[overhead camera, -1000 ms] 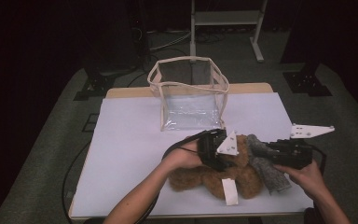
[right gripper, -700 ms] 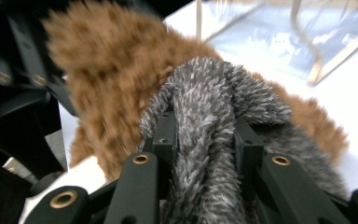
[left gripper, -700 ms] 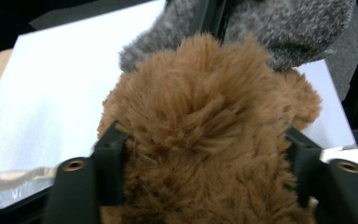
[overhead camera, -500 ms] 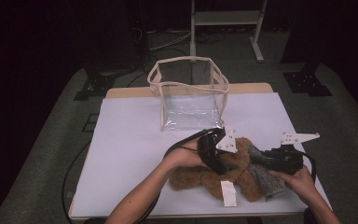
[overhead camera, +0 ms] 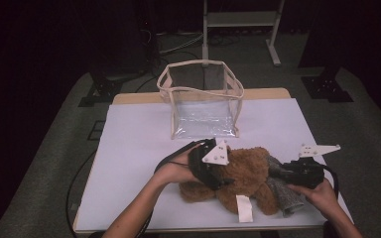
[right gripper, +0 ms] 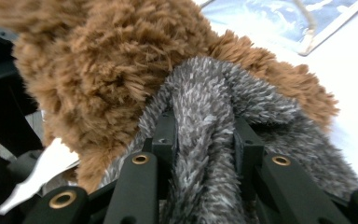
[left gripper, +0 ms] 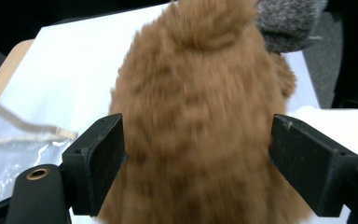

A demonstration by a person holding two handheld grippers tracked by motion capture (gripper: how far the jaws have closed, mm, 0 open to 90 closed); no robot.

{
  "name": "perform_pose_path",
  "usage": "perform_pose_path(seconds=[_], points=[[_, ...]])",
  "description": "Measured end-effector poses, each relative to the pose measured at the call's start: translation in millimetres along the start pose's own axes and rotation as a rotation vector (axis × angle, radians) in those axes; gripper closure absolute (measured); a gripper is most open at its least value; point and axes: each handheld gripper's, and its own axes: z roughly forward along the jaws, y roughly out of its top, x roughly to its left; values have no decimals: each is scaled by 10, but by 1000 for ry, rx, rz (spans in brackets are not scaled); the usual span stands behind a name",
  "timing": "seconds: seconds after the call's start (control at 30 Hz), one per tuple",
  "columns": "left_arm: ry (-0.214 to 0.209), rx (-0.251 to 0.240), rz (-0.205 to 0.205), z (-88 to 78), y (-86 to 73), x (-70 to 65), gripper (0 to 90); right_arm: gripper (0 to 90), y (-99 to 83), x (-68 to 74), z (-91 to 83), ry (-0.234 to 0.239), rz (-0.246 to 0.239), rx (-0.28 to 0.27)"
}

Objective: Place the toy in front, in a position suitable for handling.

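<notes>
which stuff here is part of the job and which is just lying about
In the job:
- brown plush toy, between the open left tongs, jaws just opened
- grey fabric, pinched in the right tongs
- clear bag, likely where the toy goes

Lying about:
- metal stand behind the table
- floor cables

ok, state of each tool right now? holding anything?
Left tool: open, jaws just opened, straddling the brown plush toy without pressing it.
Right tool: closed on the grey fuzzy cloth.
</notes>
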Motion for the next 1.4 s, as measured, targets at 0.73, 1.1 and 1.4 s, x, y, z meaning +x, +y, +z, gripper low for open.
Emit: perform_pose_path(seconds=[0.73,1.1,1.4], points=[[51,-80,-156,-344,-887,-1,49,675,38,8,-93,6,16,-68],[24,-102,-212,-199,-1089,-40,78,677,10,-11,143,46,32,-11],[63,-105,-183,-199,-835,-30,376,701,117,-35,-17,80,69,-70]])
